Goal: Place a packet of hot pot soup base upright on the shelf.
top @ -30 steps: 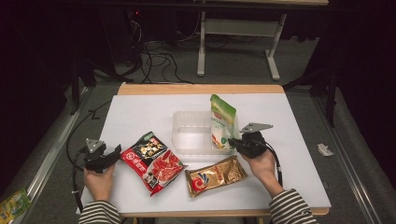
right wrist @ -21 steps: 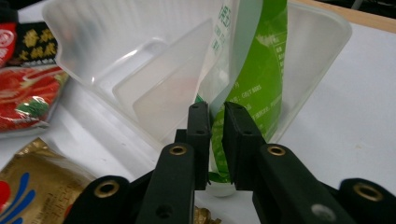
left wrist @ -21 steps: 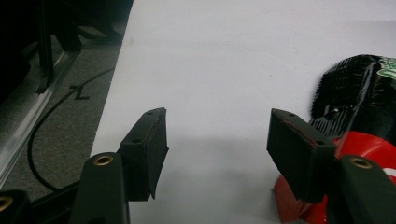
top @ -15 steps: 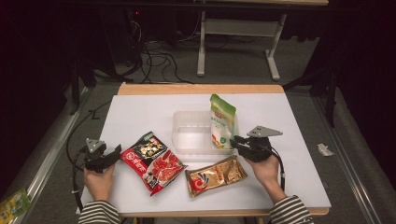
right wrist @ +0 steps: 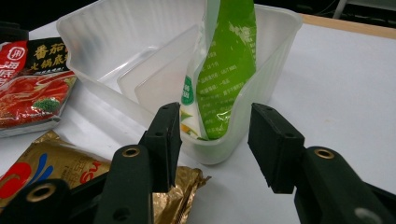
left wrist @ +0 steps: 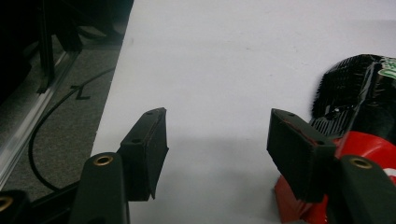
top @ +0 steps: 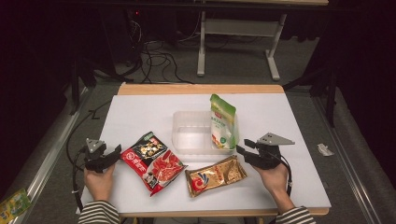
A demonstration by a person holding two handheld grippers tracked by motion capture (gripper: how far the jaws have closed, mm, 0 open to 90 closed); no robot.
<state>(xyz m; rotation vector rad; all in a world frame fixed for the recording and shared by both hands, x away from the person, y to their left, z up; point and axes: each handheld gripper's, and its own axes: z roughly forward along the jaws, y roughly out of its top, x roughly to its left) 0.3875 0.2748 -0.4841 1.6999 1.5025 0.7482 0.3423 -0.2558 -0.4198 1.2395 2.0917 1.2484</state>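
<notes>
Standing on end in the clear bin (top: 187, 135) near the table's (top: 289, 186) right edge, the green pouch (top: 222, 126) could topple if the right tongs (top: 239, 150), jaws just spread empty, clip the bin; left tongs (top: 117, 150) spread.

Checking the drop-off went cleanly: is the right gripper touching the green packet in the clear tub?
Apart. In the right gripper view the right gripper has open jaws standing outside the clear tub, whose wall separates them from the green packet.
</notes>
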